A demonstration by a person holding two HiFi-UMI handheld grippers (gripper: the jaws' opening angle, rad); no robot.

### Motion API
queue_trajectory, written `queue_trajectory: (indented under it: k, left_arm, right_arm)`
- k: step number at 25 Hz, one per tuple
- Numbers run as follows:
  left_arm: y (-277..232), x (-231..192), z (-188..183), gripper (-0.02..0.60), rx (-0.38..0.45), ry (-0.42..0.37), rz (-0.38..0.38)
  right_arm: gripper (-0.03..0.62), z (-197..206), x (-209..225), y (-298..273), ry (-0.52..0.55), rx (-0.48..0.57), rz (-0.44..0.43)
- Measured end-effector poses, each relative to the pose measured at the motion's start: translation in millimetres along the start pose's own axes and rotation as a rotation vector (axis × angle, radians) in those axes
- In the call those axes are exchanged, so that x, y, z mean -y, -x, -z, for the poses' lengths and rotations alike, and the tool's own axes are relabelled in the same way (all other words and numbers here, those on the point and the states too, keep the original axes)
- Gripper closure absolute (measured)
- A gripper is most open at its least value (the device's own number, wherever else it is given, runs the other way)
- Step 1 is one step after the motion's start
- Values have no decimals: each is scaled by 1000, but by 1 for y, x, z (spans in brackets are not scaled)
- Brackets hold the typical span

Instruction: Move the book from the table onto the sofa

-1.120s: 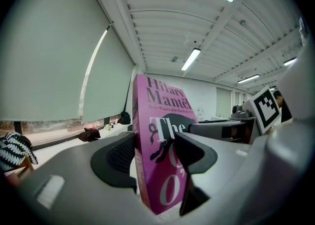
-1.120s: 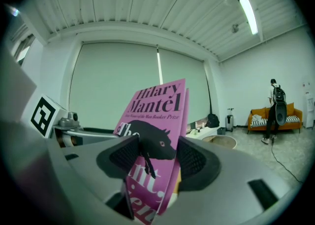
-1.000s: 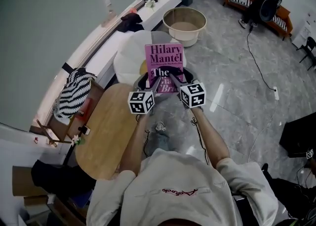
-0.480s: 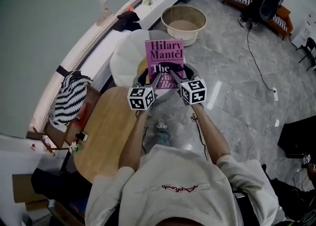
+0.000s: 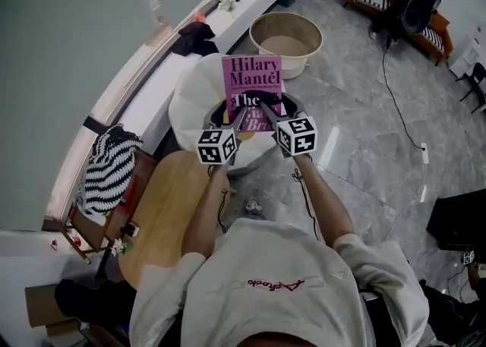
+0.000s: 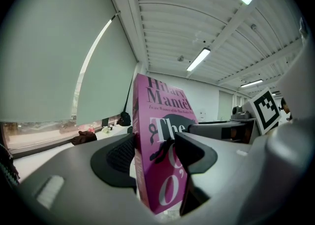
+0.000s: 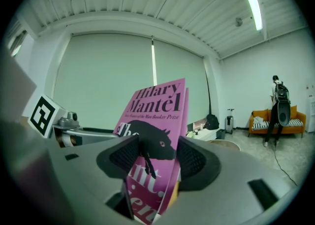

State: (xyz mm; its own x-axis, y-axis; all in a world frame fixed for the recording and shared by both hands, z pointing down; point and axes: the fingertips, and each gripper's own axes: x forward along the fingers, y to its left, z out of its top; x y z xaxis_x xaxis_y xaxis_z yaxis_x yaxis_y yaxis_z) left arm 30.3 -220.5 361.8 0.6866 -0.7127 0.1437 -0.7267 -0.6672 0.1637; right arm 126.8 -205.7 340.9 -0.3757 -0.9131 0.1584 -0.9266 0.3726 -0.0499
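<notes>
Over the grey marble floor [image 5: 357, 140], well apart from the orange sofa [image 7: 299, 113] by the far wall and clear of the round wooden table [image 5: 163, 205] at the person's left, the pink book [image 5: 251, 80] is held upright in the air — front cover toward the head camera. Both tools grasp it: the left gripper [image 5: 240, 116] pinches its lower left part, the right gripper [image 5: 266, 112] its lower right — each pair of jaws clamped across cover and pages.

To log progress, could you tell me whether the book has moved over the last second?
Yes. The book has moved forward, away from the round wooden table and nearer the beige tub.
</notes>
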Motion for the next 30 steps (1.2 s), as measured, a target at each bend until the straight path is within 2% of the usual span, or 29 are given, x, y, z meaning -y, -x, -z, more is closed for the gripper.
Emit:
queue_trajectory:
  k: [10, 30]
  left_arm:
    - [-64, -64, -34, 321, 21, -20, 27]
    - [-106, -103, -15, 321, -24, 7, 47]
  right_arm:
    - [339, -28, 31, -85, 17, 25, 21]
    - [339, -9, 52, -136, -5, -20, 44]
